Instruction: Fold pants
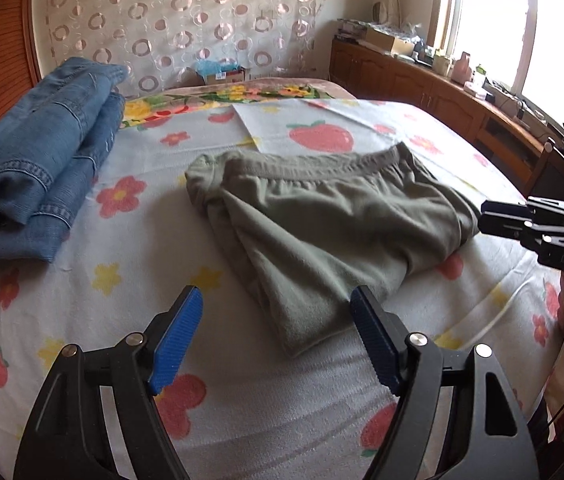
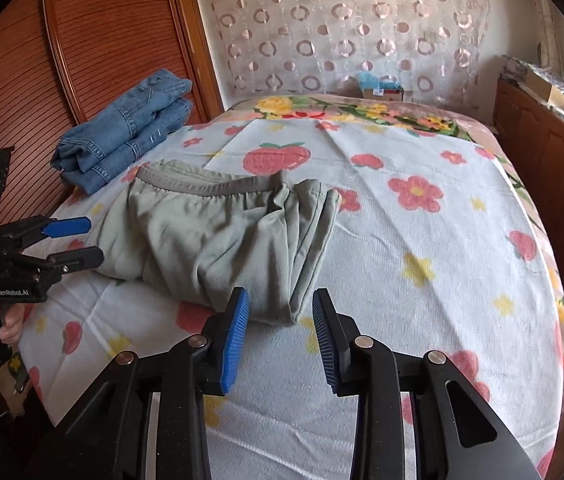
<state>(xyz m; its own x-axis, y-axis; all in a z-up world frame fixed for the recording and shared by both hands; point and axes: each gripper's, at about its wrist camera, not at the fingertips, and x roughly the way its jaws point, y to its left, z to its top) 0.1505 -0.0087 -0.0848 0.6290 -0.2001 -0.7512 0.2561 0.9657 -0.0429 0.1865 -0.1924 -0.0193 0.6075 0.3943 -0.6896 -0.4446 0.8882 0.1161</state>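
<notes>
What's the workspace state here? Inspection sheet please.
Surface: bed with flower-print sheet, some wrinkles.
Job's things: green pants folded into a bundle mid-bed, waistband on the far side.
Clutter: folded jeans stacked by the headboard side; box at the far edge.
Grippers: left tool open, low over the sheet before the pants; right tool open, at the bundle's near end; neither holds cloth.
Cables: thin white cord on the sheet.
Surroundings: patterned curtain, wooden cabinets, bright window.
</notes>
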